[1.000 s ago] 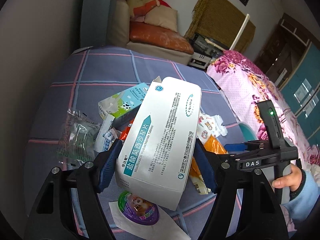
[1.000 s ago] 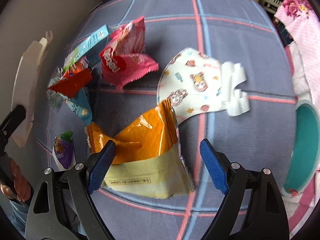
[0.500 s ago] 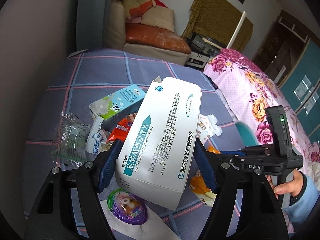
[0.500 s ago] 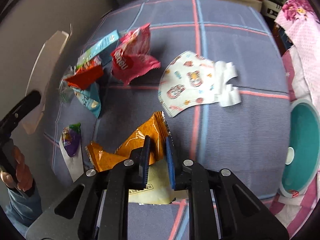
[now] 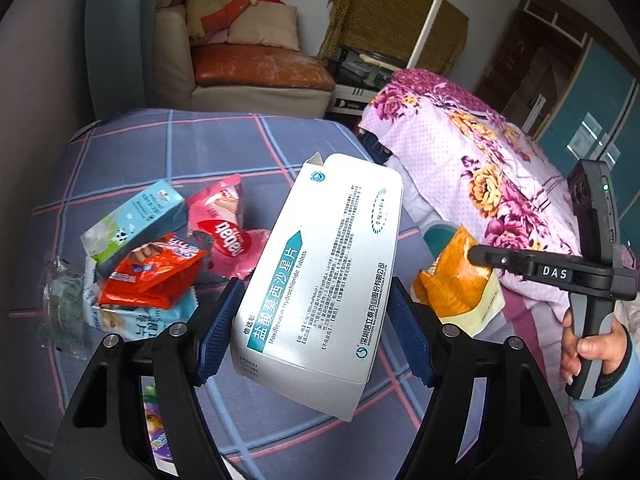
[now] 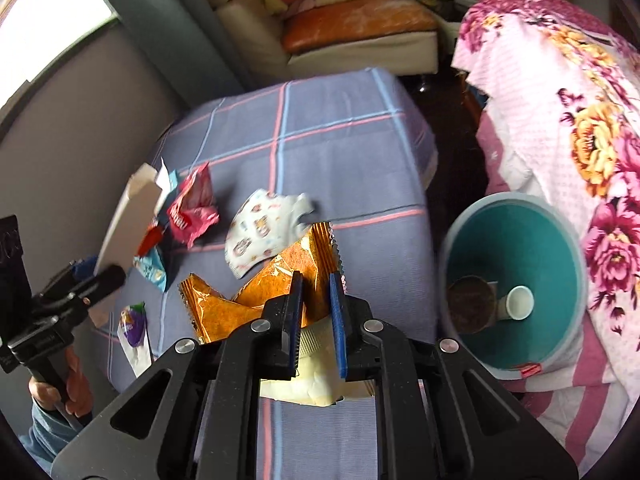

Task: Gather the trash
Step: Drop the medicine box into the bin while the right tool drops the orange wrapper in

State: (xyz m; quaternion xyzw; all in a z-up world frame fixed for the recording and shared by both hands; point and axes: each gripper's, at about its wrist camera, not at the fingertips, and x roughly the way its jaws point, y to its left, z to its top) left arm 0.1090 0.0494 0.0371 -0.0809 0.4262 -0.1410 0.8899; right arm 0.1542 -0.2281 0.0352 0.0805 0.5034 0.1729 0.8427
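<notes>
My left gripper (image 5: 316, 332) is shut on a white medicine box (image 5: 324, 276), held tilted above the plaid table (image 5: 160, 148). My right gripper (image 6: 318, 312) is shut on an orange and cream snack wrapper (image 6: 276, 280), lifted off the cloth; the same wrapper (image 5: 456, 284) hangs at the right of the left wrist view. A teal trash bin (image 6: 516, 240) stands beside the table on the right, with a cup and a dark lid inside. Left on the table are a pink wrapper (image 5: 224, 228), a red wrapper (image 5: 152, 272), a blue carton (image 5: 136, 216) and a printed face mask (image 6: 264, 232).
A bed with a floral pink cover (image 6: 568, 120) rises right behind the bin. A sofa with an orange cushion (image 5: 256, 68) stands beyond the table. A clear plastic wrapper (image 5: 60, 304) and a purple jelly cup (image 6: 132, 324) lie near the table's left edge.
My right gripper shut on the orange wrapper and lifted it off the table, moving right toward the bin. My left gripper kept its hold on the medicine box and also shifted right.
</notes>
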